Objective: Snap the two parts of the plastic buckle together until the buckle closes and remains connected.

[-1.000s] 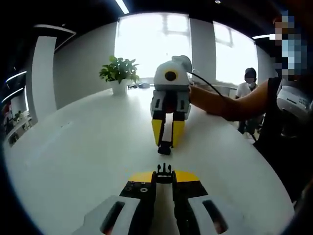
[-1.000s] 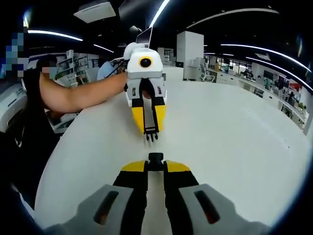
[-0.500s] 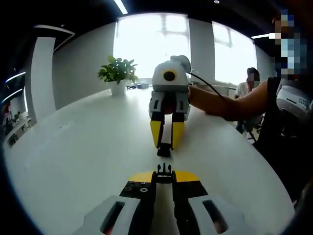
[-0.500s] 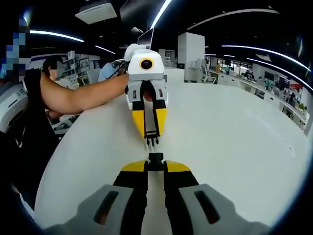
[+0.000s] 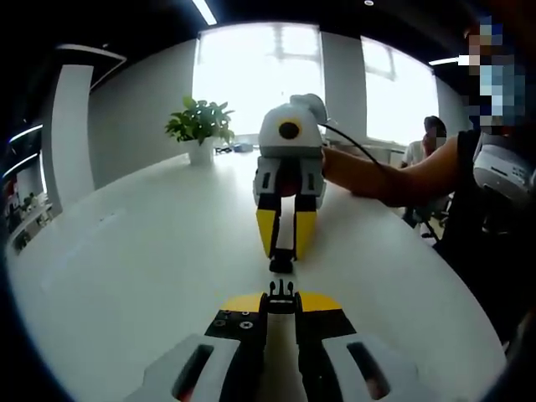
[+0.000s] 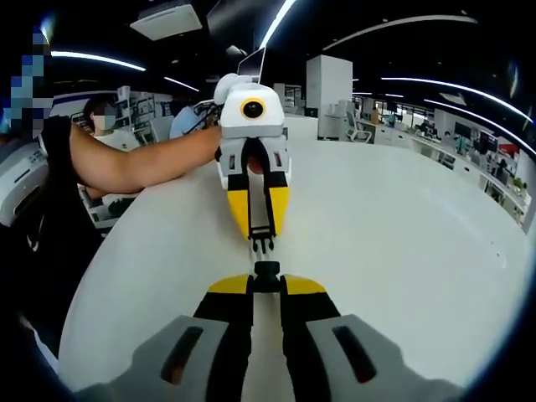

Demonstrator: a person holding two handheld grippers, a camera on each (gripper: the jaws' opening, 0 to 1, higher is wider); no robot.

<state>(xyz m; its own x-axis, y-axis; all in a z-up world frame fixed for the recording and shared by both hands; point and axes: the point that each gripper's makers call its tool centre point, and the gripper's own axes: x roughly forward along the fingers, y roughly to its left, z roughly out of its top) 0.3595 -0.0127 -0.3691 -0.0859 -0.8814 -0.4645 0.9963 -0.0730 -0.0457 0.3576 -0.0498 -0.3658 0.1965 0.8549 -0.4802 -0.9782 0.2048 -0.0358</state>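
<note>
in the left gripper view the left gripper point(image 5: 281, 300) has its jaws clamped on the pronged buckle half point(image 5: 281, 292), which juts from their tips. straight ahead, the right gripper point(image 5: 282, 255) grips the socket buckle half point(image 5: 281, 265) the same way. the two halves meet tip to tip above the white worktop point(image 5: 142, 251); i cannot tell if they are latched. a potted plant point(image 5: 199, 127) stands far beyond the jaws.

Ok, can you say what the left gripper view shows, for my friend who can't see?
Two grippers meet nose to nose over a white table: the left gripper holds the pronged buckle half, the right gripper the socket half, almost touching. A potted plant stands behind.
</note>
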